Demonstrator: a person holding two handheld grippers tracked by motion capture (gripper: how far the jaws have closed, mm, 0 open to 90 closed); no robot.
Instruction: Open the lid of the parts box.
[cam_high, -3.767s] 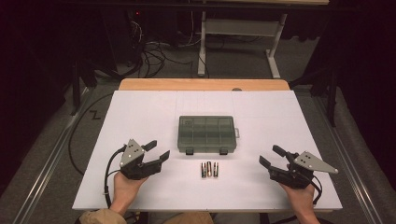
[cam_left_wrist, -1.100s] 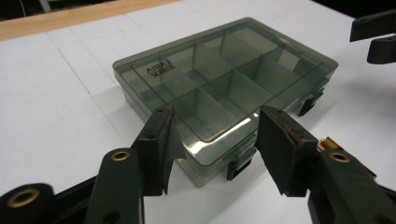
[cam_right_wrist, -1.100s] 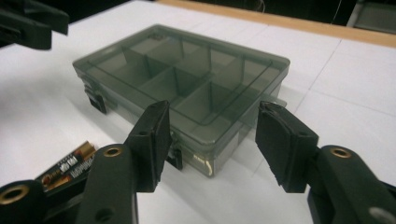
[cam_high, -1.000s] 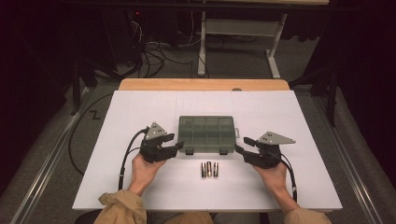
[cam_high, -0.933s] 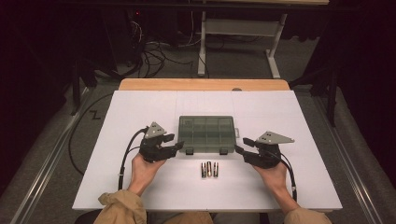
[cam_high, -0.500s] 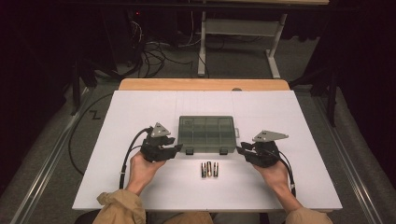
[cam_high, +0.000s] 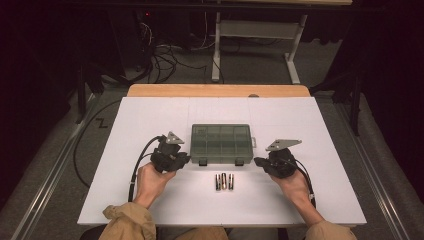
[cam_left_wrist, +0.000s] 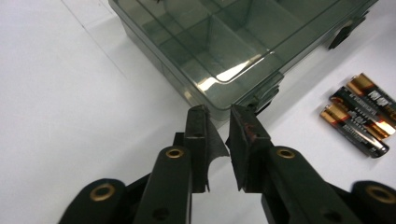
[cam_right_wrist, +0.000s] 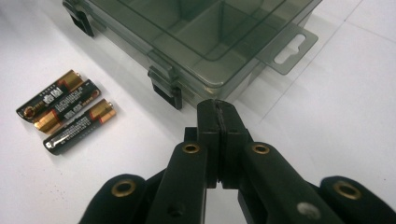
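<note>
Both grippers have come in from the table's near corners to flank the compartment box (cam_high: 221, 144); L gripper (cam_high: 184, 159) sits at its front-left corner, R gripper (cam_high: 260, 161) at its front-right. Jaws on both have just been closing. R jaws are now fully together w/ nothing between them, tips just short of the box corner in the right gripper view (cam_right_wrist: 218, 108); L jaws are nearly together, a narrow gap left and nothing clamped, tips pointing at the front-left latch (cam_left_wrist: 266, 95) in the left gripper view. Read: pinched tips look meant for poking or prying the two front latches, the other at (cam_right_wrist: 166, 88), so opening the lid is prob. the step in hand; lid is closed, latches not yet flipped.

Box: smoked-grey translucent plastic, divided compartments visible thru the lid, apparently empty, hang-tab (cam_right_wrist: 288, 49) on its right end; it lies mid-table on the white sheet (cam_high: 150, 120). Three AA batteries (cam_high: 224, 181) lie side by side just in front of the box, betw. the two grippers, untouched.

Writing: battery sleeves are black w/ gold ends and carry pale print (cam_right_wrist: 55, 99); characters too small and blurred to read, brand can't be made out. No label on the box.
</note>
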